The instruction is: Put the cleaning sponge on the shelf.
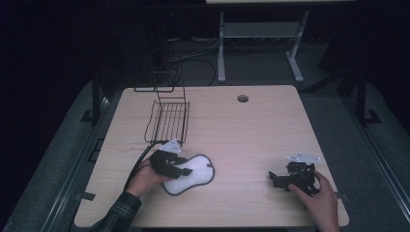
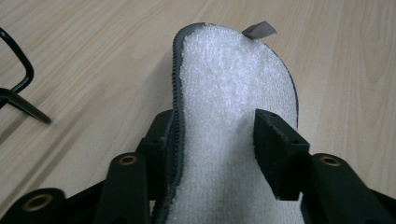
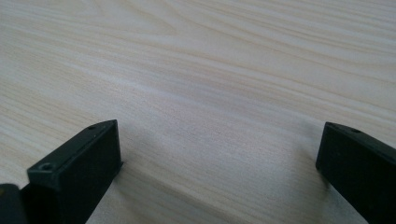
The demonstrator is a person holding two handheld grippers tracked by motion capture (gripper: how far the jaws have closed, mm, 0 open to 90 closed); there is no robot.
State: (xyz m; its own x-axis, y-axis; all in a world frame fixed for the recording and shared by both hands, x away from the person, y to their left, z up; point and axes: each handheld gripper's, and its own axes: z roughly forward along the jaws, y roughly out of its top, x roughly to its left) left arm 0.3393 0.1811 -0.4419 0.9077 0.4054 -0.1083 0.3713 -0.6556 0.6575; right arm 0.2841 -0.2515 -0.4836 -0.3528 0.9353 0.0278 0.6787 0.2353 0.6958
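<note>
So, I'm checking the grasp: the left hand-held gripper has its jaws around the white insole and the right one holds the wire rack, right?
Not quite. The right hand-held gripper holds nothing, its jaws wide over bare table, per the right gripper view. The left hand-held gripper does straddle the insole.

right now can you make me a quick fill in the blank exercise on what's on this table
1. The left gripper has its jaws around a fluffy white ____ with a dark edge.
2. The black wire rack stands on the ____ side of the wooden table in the high view.
3. The right gripper has its jaws wide ____ over bare wood.
4. The small round hole lies near the table's ____ edge.

Missing words: insole; left; open; far
</note>
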